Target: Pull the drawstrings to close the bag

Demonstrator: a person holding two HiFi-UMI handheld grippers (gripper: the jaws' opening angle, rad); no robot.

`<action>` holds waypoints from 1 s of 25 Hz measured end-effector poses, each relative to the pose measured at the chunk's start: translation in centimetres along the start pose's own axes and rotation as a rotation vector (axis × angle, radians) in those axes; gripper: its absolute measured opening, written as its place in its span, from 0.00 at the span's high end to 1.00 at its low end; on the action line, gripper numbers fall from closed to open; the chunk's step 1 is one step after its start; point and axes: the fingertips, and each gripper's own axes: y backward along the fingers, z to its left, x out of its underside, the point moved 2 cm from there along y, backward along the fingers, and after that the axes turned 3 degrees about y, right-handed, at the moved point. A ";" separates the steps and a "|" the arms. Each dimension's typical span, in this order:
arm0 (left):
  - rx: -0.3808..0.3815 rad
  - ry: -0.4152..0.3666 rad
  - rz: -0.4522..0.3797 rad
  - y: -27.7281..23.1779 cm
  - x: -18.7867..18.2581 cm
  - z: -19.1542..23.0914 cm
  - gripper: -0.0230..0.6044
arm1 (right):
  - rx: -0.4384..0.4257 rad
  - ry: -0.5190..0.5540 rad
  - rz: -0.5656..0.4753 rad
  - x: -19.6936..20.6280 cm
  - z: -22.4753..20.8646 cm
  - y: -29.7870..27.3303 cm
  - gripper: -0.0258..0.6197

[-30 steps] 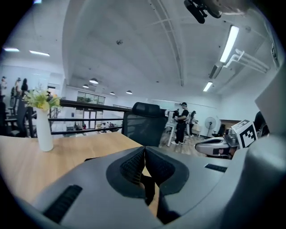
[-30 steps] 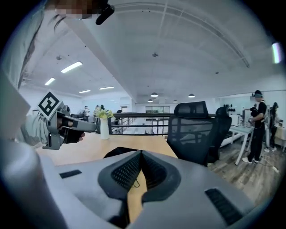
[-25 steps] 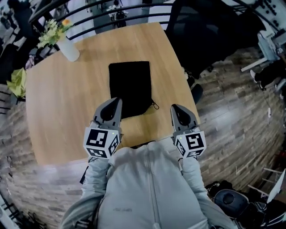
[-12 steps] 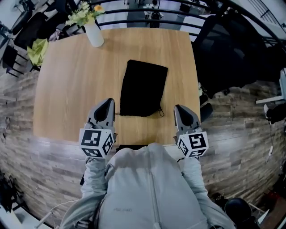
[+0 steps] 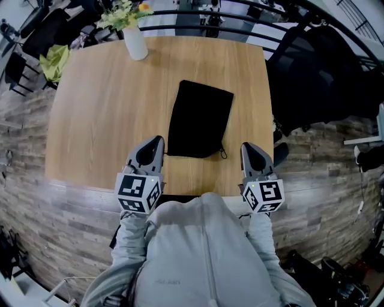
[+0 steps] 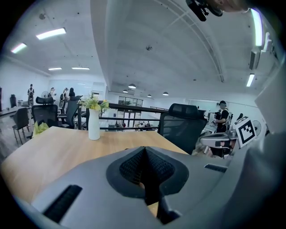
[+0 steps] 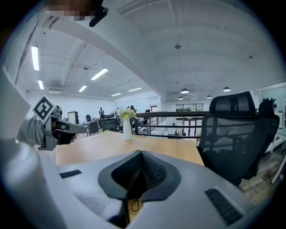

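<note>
- While the head view has swung round since a second ago, the left gripper (image 5: 154,141) no longer overlaps the black bag (image 5: 201,119). It and the right gripper (image 5: 248,147) now flank the bag's near end on the worktop (image 5: 102,108).
- Left gripper view: jaws pressed together, nothing between them.
- Right gripper view: jaws pressed together and empty. The drawstring (image 7: 135,204) lies just below them, ungrasped. Judgement: pulling has not begun.

Wooden worktop (image 5: 96,120); white vase of flowers (image 5: 135,42) at far left corner. Black mesh office chair (image 5: 324,78) right of worktop. Black railing (image 5: 198,15) behind.
</note>
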 end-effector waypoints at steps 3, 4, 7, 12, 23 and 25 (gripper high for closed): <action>0.009 -0.001 0.013 -0.1 0.3 0.5 0.92 | 0.002 0.014 0.005 -0.3 0.5 -0.5 0.92; 0.012 0.001 0.017 -0.1 0.5 0.8 0.92 | 0.003 0.024 0.010 -0.4 0.6 -0.6 0.92; 0.021 0.004 0.032 -0.1 1.0 1.3 0.92 | 0.013 0.046 0.028 -0.1 1.0 -0.8 0.92; 0.031 -0.002 0.063 -0.5 1.8 1.6 0.92 | 0.024 0.069 0.065 0.5 1.2 -0.9 0.92; 0.035 -0.038 0.161 -1.3 5.6 2.2 0.92 | 0.013 0.045 0.148 4.2 2.3 -1.6 0.92; 0.035 -0.045 0.184 -1.5 6.5 2.4 0.92 | 0.005 0.036 0.157 4.9 2.5 -1.7 0.92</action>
